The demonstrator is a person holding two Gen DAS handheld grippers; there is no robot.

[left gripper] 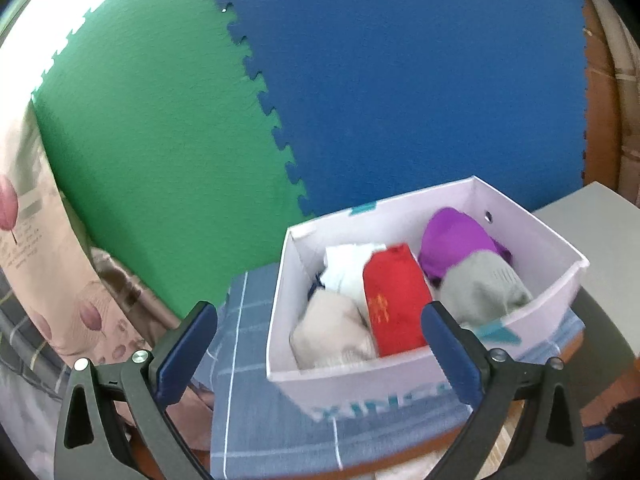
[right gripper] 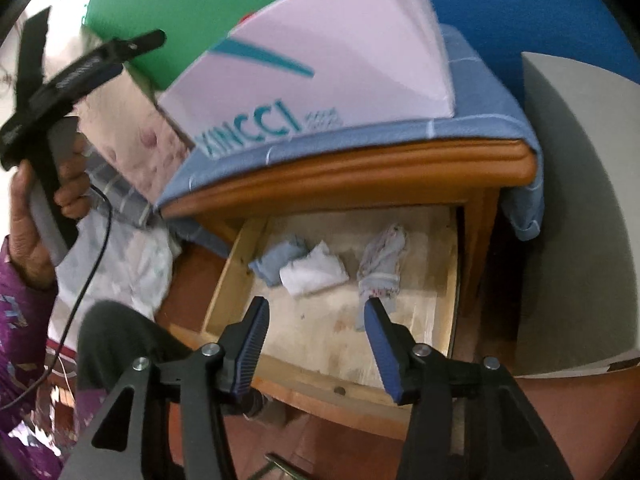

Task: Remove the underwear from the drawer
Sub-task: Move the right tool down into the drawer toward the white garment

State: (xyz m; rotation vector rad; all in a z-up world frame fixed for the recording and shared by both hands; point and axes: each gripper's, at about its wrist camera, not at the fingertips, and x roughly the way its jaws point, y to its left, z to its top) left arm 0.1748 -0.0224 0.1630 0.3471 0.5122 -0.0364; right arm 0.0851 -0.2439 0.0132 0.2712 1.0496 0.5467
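Note:
The wooden drawer (right gripper: 224, 280) stands pulled open under the nightstand top. In it lie a blue-grey folded piece (right gripper: 276, 258), a white folded piece (right gripper: 314, 272) and a patterned rolled piece of underwear (right gripper: 382, 260). My right gripper (right gripper: 316, 320) is open and empty just above the drawer's front, its right finger close to the patterned piece. My left gripper (left gripper: 320, 320) is open and empty, held over the near edge of a white cardboard box (left gripper: 400, 384). The left gripper also shows in the right wrist view (right gripper: 80, 68), held in a hand at the upper left.
The white box holds rolled items: beige (left gripper: 332, 332), red (left gripper: 396, 300), purple (left gripper: 456, 240), grey-green (left gripper: 484, 288), white (left gripper: 348, 264). It sits on a blue checked cloth (left gripper: 256, 400) over the nightstand. A grey board (right gripper: 572, 208) stands at the right. Green and blue foam mats (left gripper: 360, 80) cover the wall behind.

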